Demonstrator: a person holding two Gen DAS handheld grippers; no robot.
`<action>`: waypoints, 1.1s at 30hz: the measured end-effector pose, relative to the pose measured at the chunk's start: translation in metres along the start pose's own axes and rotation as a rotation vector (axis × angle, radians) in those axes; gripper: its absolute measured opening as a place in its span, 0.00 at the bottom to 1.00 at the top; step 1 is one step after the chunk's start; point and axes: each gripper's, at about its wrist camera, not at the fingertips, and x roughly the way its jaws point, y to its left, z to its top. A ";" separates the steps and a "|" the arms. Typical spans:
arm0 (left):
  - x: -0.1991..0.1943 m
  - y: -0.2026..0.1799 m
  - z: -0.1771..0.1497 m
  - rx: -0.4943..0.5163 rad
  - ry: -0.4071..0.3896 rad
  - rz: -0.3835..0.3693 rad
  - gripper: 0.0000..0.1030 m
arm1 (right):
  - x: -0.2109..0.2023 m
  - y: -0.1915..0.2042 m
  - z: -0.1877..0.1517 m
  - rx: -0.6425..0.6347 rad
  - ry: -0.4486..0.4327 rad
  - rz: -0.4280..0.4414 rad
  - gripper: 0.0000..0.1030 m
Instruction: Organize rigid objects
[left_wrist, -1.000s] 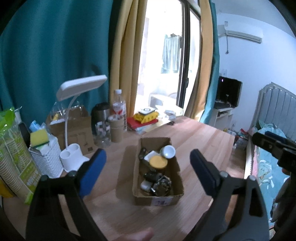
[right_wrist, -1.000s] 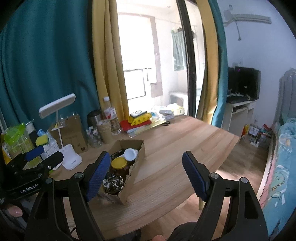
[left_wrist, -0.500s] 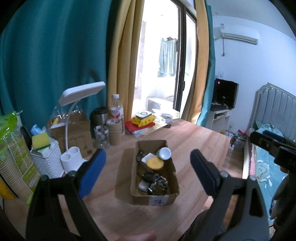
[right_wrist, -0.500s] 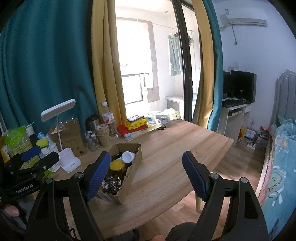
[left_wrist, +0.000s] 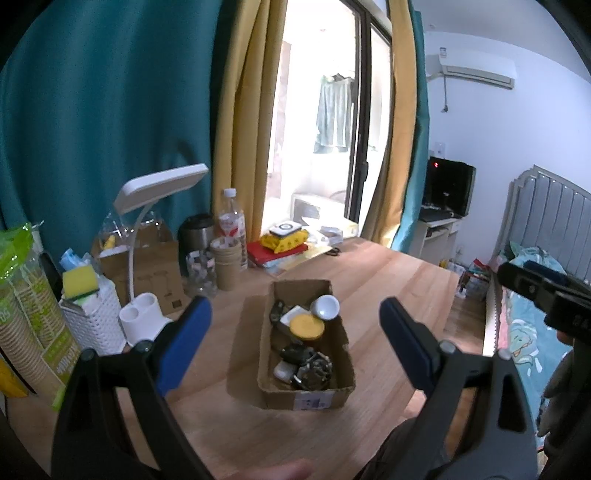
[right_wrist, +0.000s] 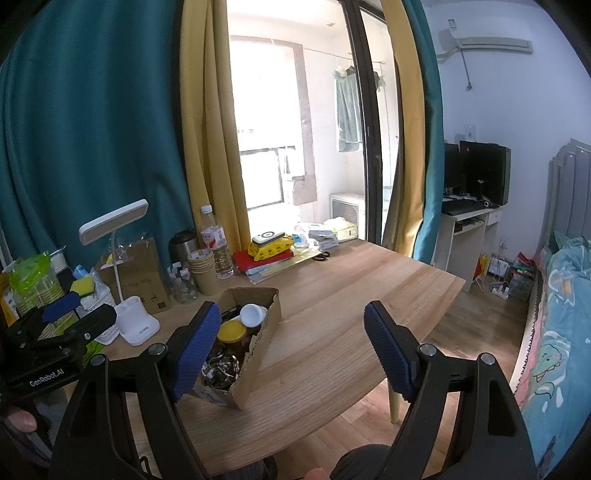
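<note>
A long cardboard box (left_wrist: 306, 395) sits on the wooden table (left_wrist: 399, 280). It holds a yellow-lidded jar (left_wrist: 306, 326), a small white cup (left_wrist: 325, 307), dark items and a metal tangle (left_wrist: 314, 373). My left gripper (left_wrist: 295, 343) is open and empty, held above and in front of the box. My right gripper (right_wrist: 291, 347) is open and empty, to the right of the box (right_wrist: 255, 354). The jar (right_wrist: 231, 332) and cup (right_wrist: 251, 315) show in the right wrist view too. The left gripper also shows at the left edge of that view (right_wrist: 70, 317).
At the table's back left stand a white desk lamp (left_wrist: 147, 317), a white basket with a yellow sponge (left_wrist: 88, 314), paper cups (left_wrist: 229, 266), a water bottle (left_wrist: 231, 221), a dark kettle (left_wrist: 195, 236) and a brown box (left_wrist: 147, 266). Books and a yellow pack (left_wrist: 284, 243) lie by the window. A bed (right_wrist: 561, 314) is right.
Both grippers have drawn back and risen a little, so the box looks smaller and farther. Both stay open. Nothing on the table has moved.
</note>
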 end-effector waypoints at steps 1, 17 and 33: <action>0.000 -0.001 0.000 0.001 -0.001 -0.002 0.91 | 0.000 0.000 0.000 0.000 0.000 -0.001 0.80; -0.002 -0.005 0.005 0.024 -0.025 0.004 0.91 | -0.001 -0.001 0.000 0.000 -0.001 0.001 0.80; -0.003 0.001 0.011 0.020 -0.040 0.001 0.91 | 0.000 -0.002 0.002 -0.001 0.001 0.005 0.80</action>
